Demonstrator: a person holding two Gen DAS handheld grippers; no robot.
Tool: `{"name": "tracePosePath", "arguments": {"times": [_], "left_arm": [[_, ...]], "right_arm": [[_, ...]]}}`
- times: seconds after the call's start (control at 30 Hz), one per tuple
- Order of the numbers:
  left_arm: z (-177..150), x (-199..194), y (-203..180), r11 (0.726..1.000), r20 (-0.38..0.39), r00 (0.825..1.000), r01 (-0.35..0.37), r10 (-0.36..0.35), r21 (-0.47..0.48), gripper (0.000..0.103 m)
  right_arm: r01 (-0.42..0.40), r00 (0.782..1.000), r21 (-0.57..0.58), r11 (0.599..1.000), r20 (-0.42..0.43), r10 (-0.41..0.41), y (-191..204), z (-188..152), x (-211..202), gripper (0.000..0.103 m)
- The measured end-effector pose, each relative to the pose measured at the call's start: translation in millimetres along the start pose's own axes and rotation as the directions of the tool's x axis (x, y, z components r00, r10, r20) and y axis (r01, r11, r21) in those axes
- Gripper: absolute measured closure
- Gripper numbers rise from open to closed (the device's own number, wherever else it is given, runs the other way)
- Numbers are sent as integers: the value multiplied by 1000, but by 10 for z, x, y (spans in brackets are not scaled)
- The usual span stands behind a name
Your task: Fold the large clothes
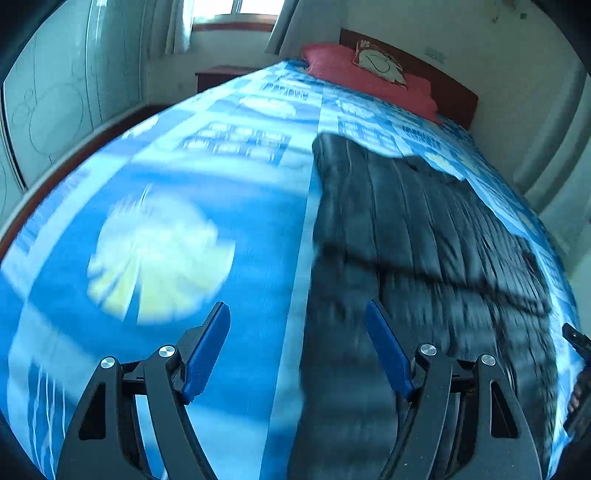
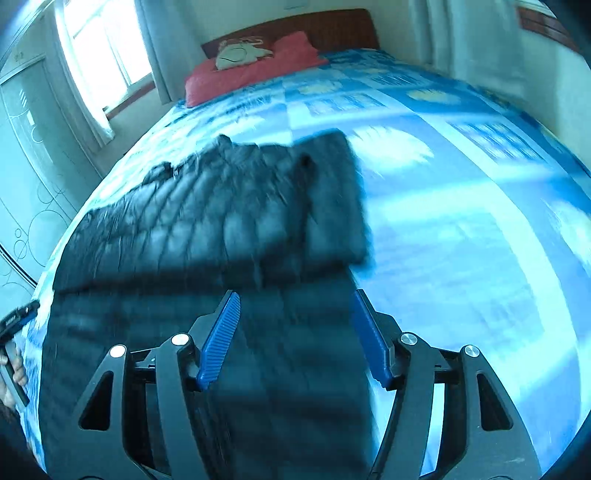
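A black quilted jacket [image 1: 406, 221] [image 2: 221, 206] lies spread flat on a bed with a blue patterned sheet [image 1: 166, 166] [image 2: 461, 221]; a folded-over part rests on top of it. My left gripper [image 1: 295, 306] hovers open over the jacket's left edge, one blue pad above the sheet and one above the jacket. Above the jacket's right edge, my right gripper [image 2: 295, 295] is open with nothing pinched. Each wrist view catches the other gripper at its edge, the right gripper [image 1: 576, 339] and the left gripper [image 2: 18, 317], with a hand on it. Both views are blurred.
A red pillow [image 1: 362, 77] [image 2: 255, 70] with a pale cushion [image 1: 380, 62] lies at the wooden headboard [image 1: 454, 92]. A wardrobe with sliding doors [image 1: 55, 110] stands along the bed's left side, with a window [image 1: 236, 11] beyond it. A wall runs close on the right.
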State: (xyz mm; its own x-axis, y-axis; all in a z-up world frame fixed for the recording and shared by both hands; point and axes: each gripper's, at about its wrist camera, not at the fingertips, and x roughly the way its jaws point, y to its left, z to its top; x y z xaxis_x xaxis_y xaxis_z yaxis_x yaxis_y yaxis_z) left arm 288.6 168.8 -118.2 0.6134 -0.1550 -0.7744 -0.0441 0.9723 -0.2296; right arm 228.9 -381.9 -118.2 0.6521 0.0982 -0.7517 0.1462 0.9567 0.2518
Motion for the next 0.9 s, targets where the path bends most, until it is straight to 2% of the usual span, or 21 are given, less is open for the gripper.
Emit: {"name": "tracePosePath", "arguments": {"times": [0.17, 0.27, 0.43, 0.6, 0.67, 0.77, 0.83, 0.9], "left_arm": [[-731, -418, 89, 999, -48, 998, 50, -50, -2, 29], [-1093, -604, 114, 996, -80, 993, 82, -83, -21, 29], [-1484, -818, 148, 990, -105, 986, 122, -129, -65, 29], [-1716, -960, 114, 985, -95, 982, 153, -160, -82, 29], [-1793, -994, 74, 979, -105, 976, 183, -193, -91, 29], [-1916, -1070, 2, 981, -97, 977, 186, -191, -60, 29], [-1975, -1060, -25, 970, -118, 963, 234, -241, -68, 29], [-2037, -1083, -47, 967, -109, 962, 243, -250, -74, 29]], "right_arm": [[26, 999, 31, 999, -46, -25, -241, -705, -481, 41], [4, 997, 78, 997, -78, 3, -344, -1128, -685, 41], [-33, 992, 116, 993, -116, 47, -399, -1662, -920, 41], [-77, 991, 112, 991, -103, 89, -324, -1964, -1082, 40], [-93, 990, 106, 990, -98, 103, -291, -2035, -1140, 40], [-145, 981, 135, 980, -111, 160, -261, -2145, -1203, 40], [-158, 979, 129, 979, -112, 173, -223, -2207, -1257, 40], [-189, 972, 139, 972, -114, 205, -187, -2287, -1304, 40]]}}
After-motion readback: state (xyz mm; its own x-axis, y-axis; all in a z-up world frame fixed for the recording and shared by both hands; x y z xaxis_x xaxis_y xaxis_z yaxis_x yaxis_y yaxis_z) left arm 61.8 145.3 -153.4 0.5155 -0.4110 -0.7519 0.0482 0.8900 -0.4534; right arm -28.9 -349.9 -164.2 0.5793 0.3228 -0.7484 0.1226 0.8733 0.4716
